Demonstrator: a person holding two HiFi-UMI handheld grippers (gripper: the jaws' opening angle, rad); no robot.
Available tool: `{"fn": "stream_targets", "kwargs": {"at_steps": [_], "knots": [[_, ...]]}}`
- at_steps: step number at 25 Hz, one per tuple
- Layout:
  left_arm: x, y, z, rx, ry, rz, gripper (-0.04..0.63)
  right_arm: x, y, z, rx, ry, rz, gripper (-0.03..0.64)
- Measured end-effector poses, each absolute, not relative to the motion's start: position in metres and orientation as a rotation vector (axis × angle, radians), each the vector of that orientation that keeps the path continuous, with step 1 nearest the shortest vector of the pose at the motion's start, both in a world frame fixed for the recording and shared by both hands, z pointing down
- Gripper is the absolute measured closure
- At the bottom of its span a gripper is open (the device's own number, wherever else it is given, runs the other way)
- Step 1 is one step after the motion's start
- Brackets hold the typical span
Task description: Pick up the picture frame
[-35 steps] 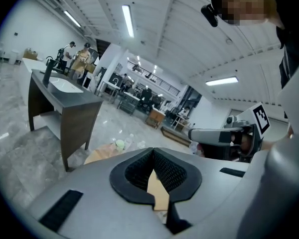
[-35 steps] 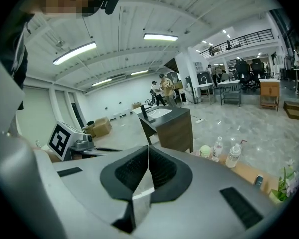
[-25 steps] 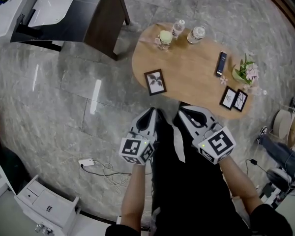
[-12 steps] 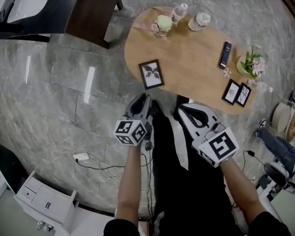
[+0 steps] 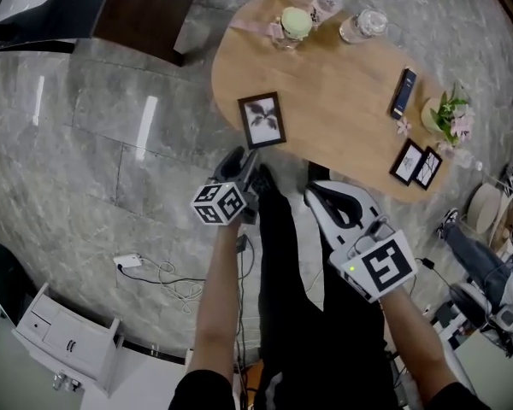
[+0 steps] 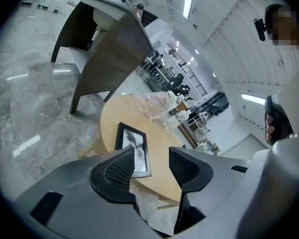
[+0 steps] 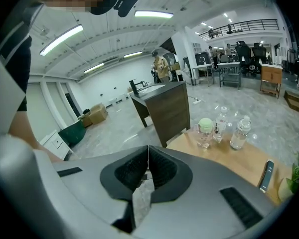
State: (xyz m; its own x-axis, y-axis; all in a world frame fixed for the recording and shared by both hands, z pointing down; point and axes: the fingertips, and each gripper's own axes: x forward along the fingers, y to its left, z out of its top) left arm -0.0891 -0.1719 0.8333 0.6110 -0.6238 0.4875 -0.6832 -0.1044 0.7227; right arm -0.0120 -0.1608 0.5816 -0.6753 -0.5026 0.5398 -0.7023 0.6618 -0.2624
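The picture frame [image 5: 262, 120] — black-edged, with a dark leaf print on white — lies flat on the oval wooden table [image 5: 342, 84], at its left end and close to the near edge. The left gripper [image 5: 244, 162] points at it from just off that edge, near the frame's bottom side but not touching it. In the left gripper view, the left gripper [image 6: 150, 158] has its jaws wide apart, having just been opening, and nothing is between the pads. The frame [image 6: 135, 142] shows on the table [image 6: 159, 151] beyond them, its left side partly behind the left jaw.

The right gripper [image 5: 315, 193] hangs further right, in front of the person's dark clothing and short of the table. In the right gripper view, the right gripper [image 7: 148, 159] has its 2 jaws pressed together, holding nothing.

Further back on the table stand 2 clear bottles [image 5: 365, 24] and a glass [image 5: 295, 24] with a pale green top. Toward the right end are a slim dark bar [image 5: 403, 92], pink flowers [image 5: 449, 114] and 2 small frames [image 5: 419, 165] side by side. A dark desk [image 5: 145, 7] stands beyond the table's left end.
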Motion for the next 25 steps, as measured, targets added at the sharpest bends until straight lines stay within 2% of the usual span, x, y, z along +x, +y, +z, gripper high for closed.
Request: {"fn": "stream_targets", "kwargs": {"at_steps": [8,18,21,25], "knots": [[-0.089,-0.171,0.902,1.667,-1.055,0.112,0.360,-0.023,-0.162,0.607,0.898,-2.439,0.686,0.603],[-0.088,-0.173,0.946,1.522,-1.055,-0.011,0.345,-0.011,-0.163,0.633,0.891,-2.397,0.719,0.603],[-0.083,-0.172,0.954,1.514,-1.041,-0.005,0.348,-0.009,-0.165,0.636,0.896,-2.395,0.723,0.603],[-0.076,-0.172,0.955,1.514,-0.992,-0.022,0.405,-0.007,-0.164,0.640,0.901,-2.385,0.736,0.603]]}}
